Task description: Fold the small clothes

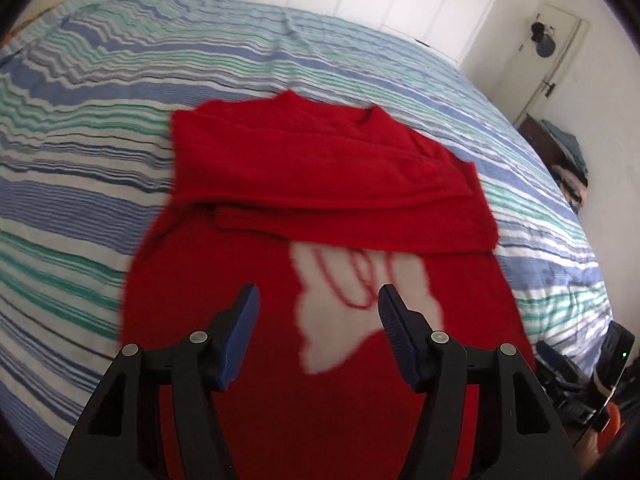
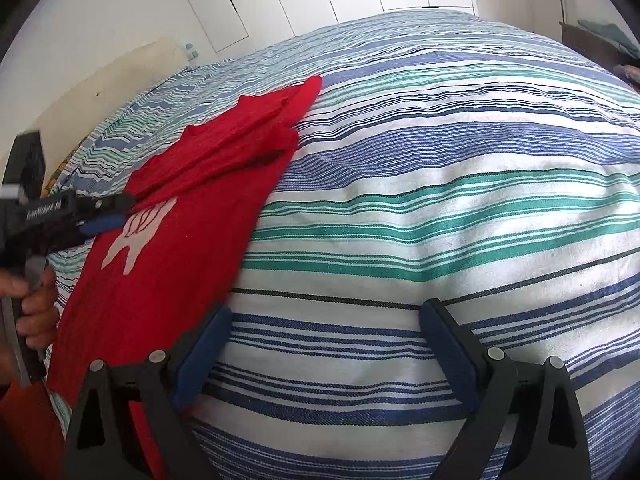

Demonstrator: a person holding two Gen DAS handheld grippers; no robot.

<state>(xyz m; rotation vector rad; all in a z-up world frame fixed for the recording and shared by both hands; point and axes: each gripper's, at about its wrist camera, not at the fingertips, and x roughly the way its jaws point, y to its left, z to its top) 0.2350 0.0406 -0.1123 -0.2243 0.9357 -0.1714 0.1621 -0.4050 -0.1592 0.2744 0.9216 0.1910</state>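
We've got the red shirt (image 1: pixel 320 184) sleeves folded in on the bed (image 1: pixel 100 160); bottom half still flat. Left claw (image 1: pixel 318 312) over shirt, empty, gaping; right claw (image 2: pixel 326 344) beside shirt, wide, empty.

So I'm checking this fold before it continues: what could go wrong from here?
The folded-over sleeves lie loose and uneven on the red sweater, so the next fold may trap wrinkles. The right gripper is open over bare striped bedspread, not the sweater, and may pinch the cover instead.
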